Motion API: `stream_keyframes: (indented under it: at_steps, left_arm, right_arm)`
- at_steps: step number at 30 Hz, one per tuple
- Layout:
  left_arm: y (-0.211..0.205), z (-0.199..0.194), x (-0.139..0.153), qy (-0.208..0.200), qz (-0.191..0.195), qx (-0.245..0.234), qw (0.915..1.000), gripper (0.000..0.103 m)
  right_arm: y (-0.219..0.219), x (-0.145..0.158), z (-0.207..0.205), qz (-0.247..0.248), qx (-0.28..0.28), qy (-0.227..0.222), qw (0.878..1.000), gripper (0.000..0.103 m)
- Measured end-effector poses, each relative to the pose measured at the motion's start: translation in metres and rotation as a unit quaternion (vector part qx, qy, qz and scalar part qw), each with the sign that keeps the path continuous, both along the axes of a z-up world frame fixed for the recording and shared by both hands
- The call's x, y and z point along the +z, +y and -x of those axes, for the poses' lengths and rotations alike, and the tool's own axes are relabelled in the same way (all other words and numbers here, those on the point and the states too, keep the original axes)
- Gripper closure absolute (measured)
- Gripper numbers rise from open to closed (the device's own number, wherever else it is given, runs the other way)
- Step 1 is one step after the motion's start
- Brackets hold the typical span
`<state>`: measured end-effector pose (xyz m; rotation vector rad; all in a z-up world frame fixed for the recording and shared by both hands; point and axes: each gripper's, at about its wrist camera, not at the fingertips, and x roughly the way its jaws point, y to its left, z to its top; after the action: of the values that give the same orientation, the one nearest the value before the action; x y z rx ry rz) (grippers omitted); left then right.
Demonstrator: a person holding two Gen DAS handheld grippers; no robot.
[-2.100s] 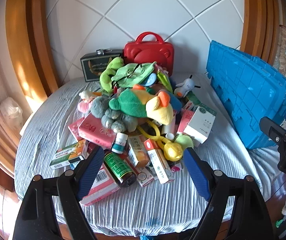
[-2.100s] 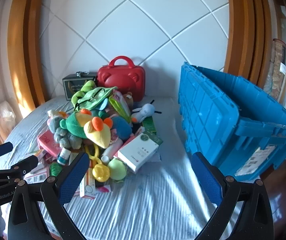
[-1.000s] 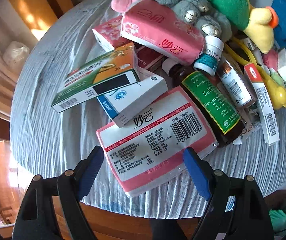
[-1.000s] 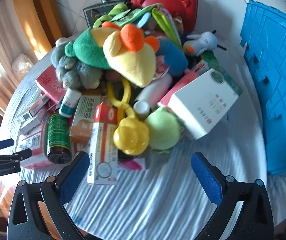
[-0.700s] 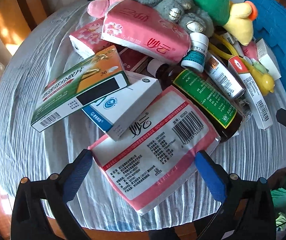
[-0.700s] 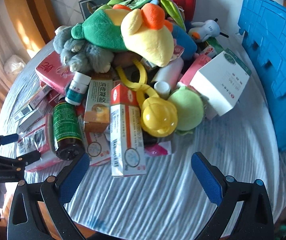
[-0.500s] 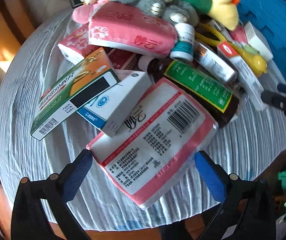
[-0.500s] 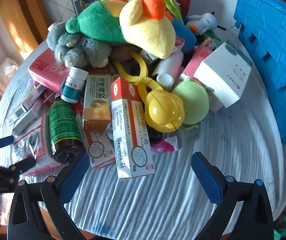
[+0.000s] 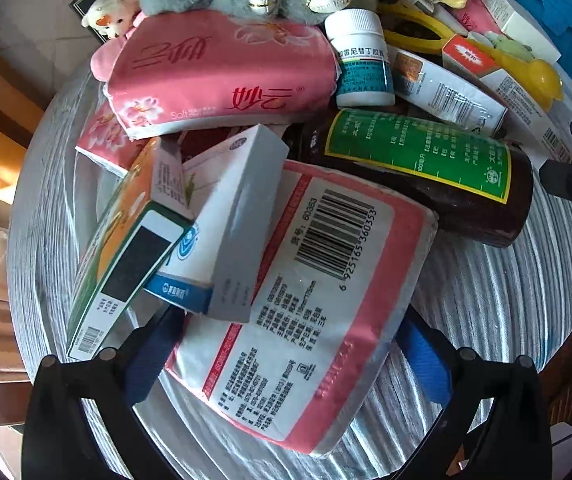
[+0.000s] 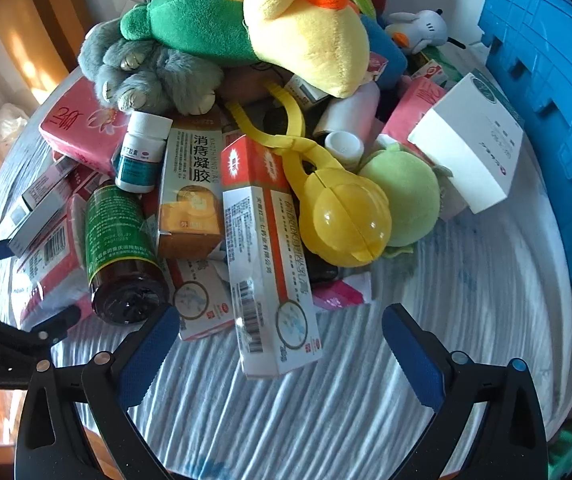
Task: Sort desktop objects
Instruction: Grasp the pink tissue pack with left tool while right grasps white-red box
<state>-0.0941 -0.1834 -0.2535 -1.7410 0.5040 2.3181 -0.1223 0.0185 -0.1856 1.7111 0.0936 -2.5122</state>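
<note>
the pink tissue pack (image 9: 305, 304) now sits right between our left claw's (image 9: 286, 360) fingers, which spread to full width and dropped in around it, pads not pressing yet. looks like that's our first pick. our right claw (image 10: 278, 354) also came lower, spread wide, empty, with the long red-and-white box (image 10: 270, 256) just ahead of it.
</note>
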Motion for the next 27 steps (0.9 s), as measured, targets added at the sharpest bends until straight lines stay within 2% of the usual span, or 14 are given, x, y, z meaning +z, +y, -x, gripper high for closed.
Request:
stream_keyframes:
  at_steps: [1, 2, 4, 7, 10, 12, 14, 17, 20, 21, 22, 23, 27]
  left_arm:
    - [0.0, 0.0, 0.001, -0.002, -0.002, 0.004, 1.0, 0.0]
    - [-0.001, -0.001, 0.001, -0.002, -0.006, 0.011, 0.9999, 0.0]
    - [-0.004, -0.007, 0.003, -0.004, -0.018, 0.034, 0.9993, 0.0]
    - [-0.008, -0.022, 0.011, -0.014, -0.066, 0.063, 0.9958, 0.002]
    - [-0.011, -0.029, 0.012, -0.016, -0.096, 0.087, 0.9915, 0.003]
    - [-0.007, -0.029, 0.009, -0.006, -0.086, 0.088, 0.9924, 0.002]
    - [0.001, -0.029, 0.003, -0.013, -0.073, 0.081, 0.994, 0.002]
    - [0.007, -0.029, -0.003, -0.018, -0.063, 0.084, 0.9943, 0.001]
    - [0.007, -0.032, -0.001, -0.02, -0.07, 0.096, 0.9927, 0.003]
    - [0.006, -0.036, 0.002, -0.019, -0.074, 0.1, 0.992, 0.004]
    - [0.005, -0.039, 0.004, -0.02, -0.078, 0.104, 0.9913, 0.005]
    - [0.004, -0.044, 0.009, -0.021, -0.086, 0.109, 0.9901, 0.006]
    - [0.0, -0.065, 0.042, 0.016, -0.103, 0.116, 0.9877, 0.007]
  right_arm:
    - [-0.001, -0.002, 0.002, -0.008, 0.0, -0.003, 1.0, 0.006]
    - [-0.002, -0.004, 0.003, -0.022, 0.002, -0.006, 1.0, 0.029]
    - [0.002, -0.007, 0.002, -0.027, -0.003, -0.016, 0.999, 0.057]
    - [0.013, -0.009, -0.006, -0.03, -0.006, -0.026, 0.999, 0.057]
    - [0.025, -0.008, -0.012, -0.021, -0.007, -0.032, 0.999, 0.057]
    - [0.028, -0.008, -0.009, -0.021, 0.002, -0.032, 0.999, 0.053]
    - [0.027, -0.007, -0.004, -0.018, 0.01, -0.028, 0.999, 0.037]
    - [0.022, -0.008, 0.003, -0.015, 0.022, -0.021, 0.999, 0.034]
    - [0.017, -0.01, 0.011, -0.026, 0.028, -0.012, 0.999, 0.035]
    - [0.016, -0.011, 0.014, -0.027, 0.029, -0.009, 0.999, 0.038]
    - [0.016, -0.011, 0.015, -0.025, 0.029, -0.008, 0.999, 0.053]
    - [0.017, -0.012, 0.016, -0.018, 0.028, -0.012, 0.999, 0.071]
    - [0.018, -0.001, 0.004, 0.01, 0.036, -0.005, 0.999, 0.079]
